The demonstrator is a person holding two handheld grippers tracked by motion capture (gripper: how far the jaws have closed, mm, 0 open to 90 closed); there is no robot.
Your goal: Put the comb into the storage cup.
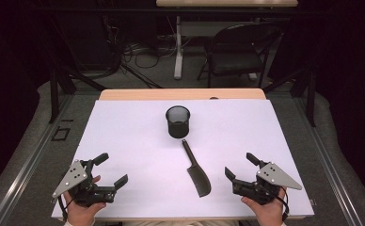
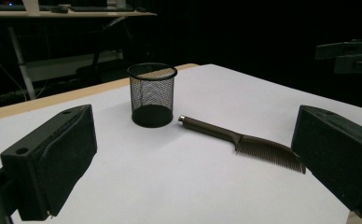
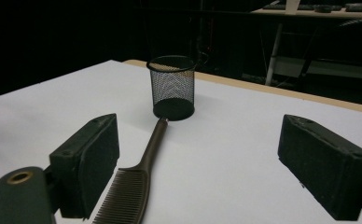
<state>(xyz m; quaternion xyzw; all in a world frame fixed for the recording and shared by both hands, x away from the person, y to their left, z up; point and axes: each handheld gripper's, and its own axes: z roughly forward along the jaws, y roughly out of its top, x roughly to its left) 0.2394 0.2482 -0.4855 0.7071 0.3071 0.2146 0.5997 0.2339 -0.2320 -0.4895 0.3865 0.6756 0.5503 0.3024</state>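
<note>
High view | round black mesh cup [image 1: 178, 121] | slim toothed comb [image 1: 197, 172] flat

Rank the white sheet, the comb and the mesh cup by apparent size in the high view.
1. white sheet, by far the largest.
2. comb, longer than the cup looks.
3. mesh cup, though it stands farther from the camera, so the margin is unsure.

Cut off by the bottom edge of the high view: both forearms, hand [image 1: 79, 212] and hand [image 1: 265, 212]. Cut off in the right claw view: lower teeth of the comb [image 3: 128, 196]. Partly hidden behind a pad in the left claw view: tip of the comb. Too dark to tell: background beyond the desk [image 1: 124, 127].
</note>
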